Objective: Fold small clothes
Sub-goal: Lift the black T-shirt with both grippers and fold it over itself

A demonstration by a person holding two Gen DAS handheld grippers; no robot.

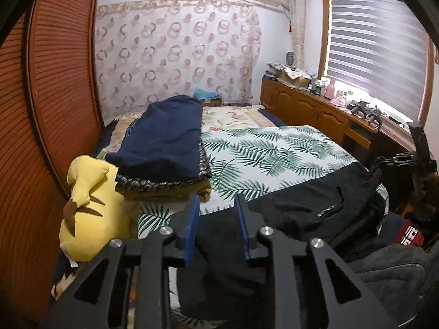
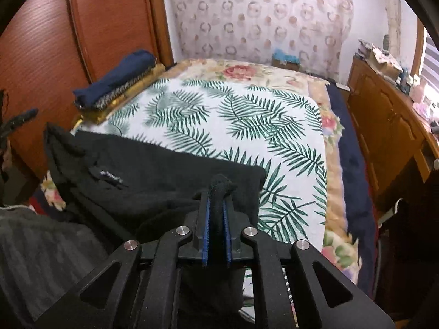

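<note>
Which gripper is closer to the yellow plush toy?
Left. The left gripper hangs just right of the yellow plush toy, over the black garment. The right gripper pinches that garment's far end, and its view shows no toy.

Both wrist views near, angled down — probably sharing leaf-print sheet (image 1: 274,150).

The near part of the black garment (image 1: 299,208) is covered by the left gripper (image 1: 216,205). The label (image 2: 109,177) on it is too blurred to be read. The yellow plush toy (image 1: 90,213) is partly hidden under the folded stack (image 1: 164,148). Items on the sideboard (image 1: 310,104) are too small to be identified.
</note>
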